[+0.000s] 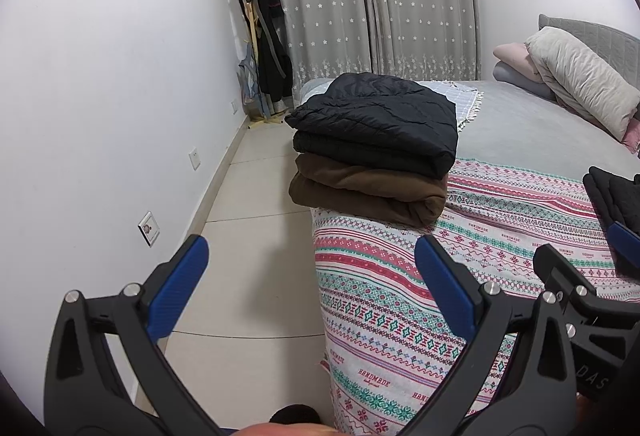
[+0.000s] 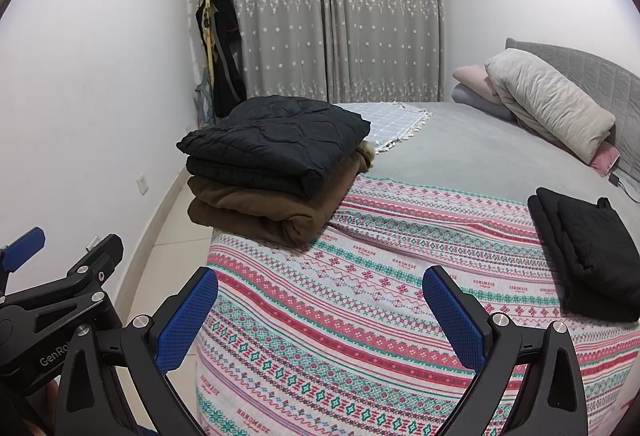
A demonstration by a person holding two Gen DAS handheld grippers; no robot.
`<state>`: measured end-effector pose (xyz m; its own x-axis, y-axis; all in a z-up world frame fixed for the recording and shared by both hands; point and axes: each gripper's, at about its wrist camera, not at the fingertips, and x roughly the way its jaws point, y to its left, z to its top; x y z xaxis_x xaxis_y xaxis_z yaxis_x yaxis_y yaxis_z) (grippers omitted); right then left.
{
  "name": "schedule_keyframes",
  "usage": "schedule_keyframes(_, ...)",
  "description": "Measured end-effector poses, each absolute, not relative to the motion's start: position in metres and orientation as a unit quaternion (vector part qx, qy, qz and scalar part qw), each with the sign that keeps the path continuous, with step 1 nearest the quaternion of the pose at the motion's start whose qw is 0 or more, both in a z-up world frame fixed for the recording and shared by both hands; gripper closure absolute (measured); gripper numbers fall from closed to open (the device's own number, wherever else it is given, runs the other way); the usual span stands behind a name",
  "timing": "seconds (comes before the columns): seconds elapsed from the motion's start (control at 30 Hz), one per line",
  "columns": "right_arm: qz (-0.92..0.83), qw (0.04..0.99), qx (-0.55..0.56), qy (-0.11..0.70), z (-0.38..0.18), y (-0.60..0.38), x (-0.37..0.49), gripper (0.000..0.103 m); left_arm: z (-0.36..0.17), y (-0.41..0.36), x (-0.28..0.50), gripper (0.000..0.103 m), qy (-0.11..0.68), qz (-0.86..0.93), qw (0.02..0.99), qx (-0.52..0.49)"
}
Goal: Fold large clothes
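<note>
- Your left gripper [image 1: 312, 276] and right gripper [image 2: 320, 300] both hang with jaws apart, holding nothing.
- Left of centre, a folded black quilted jacket [image 2: 272, 144] lies stacked on a folded brown fleece garment [image 2: 264, 208], long axes across frame.
- At right, a folded black padded garment [image 2: 588, 252] lies alone; nothing unfolded shows.

White walls [image 2: 100, 84], pale tiled floor [image 1: 248, 204], grey star-patterned curtains [image 2: 332, 16] across the far wall, wooden coat stand [image 1: 250, 36] in the far left corner, bed [image 2: 460, 148] with grey padded headboard [image 2: 580, 72], patterned blanket [image 2: 360, 296] over its near end
</note>
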<state>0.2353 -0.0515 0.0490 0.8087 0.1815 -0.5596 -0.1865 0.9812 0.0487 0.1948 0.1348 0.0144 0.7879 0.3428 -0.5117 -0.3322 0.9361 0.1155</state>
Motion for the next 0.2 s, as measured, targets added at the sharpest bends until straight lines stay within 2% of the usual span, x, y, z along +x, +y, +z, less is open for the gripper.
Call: schedule_keyframes(0.2,0.097,0.951,-0.003,0.294,0.0489,-0.0514,0.2354,0.0,0.0144,0.1344,0.1951,0.001,0.272,0.179,0.945,0.01)
